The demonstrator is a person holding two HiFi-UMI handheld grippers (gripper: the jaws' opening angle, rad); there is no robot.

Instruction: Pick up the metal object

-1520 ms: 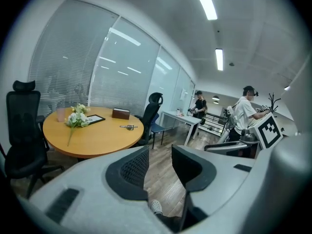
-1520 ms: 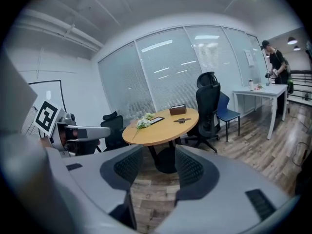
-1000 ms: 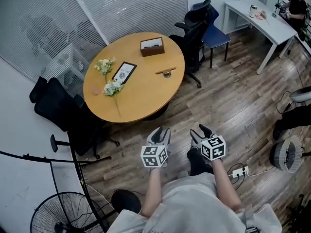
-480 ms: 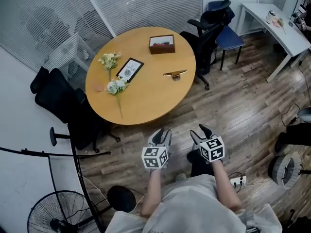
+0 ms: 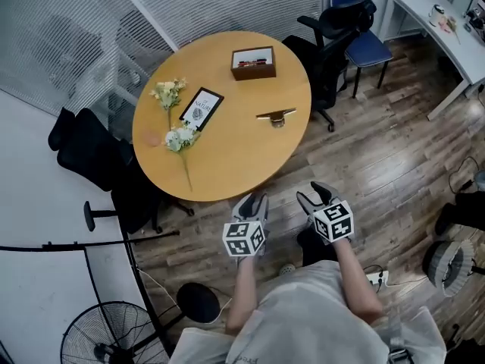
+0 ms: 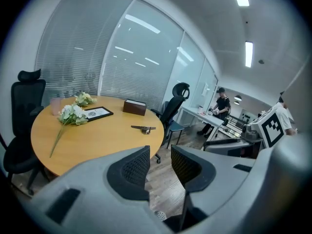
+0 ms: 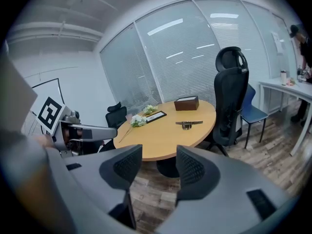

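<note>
The metal object [image 5: 276, 115], a thin bar on a small round foot, lies on the right side of the round wooden table [image 5: 227, 158]; it also shows as the metal object [image 6: 143, 128] and the metal object [image 7: 189, 124] in the gripper views. My left gripper [image 5: 252, 204] hangs over the floor just short of the table's near edge, open and empty. To its right my right gripper [image 5: 314, 198] is open too, holding nothing. Both are well short of the metal object.
On the table lie white flowers [image 5: 178, 136], a framed card [image 5: 200, 108] and a brown box [image 5: 253, 62]. Black office chairs [image 5: 333, 36] stand at the far right and at the left [image 5: 95, 161]. A fan [image 5: 106, 340] stands near left; a white desk [image 5: 447, 29] far right.
The head view has shifted closer to the table, which now sits lower and nearer in the frame. Both grippers keep their open pose in front of the person.
</note>
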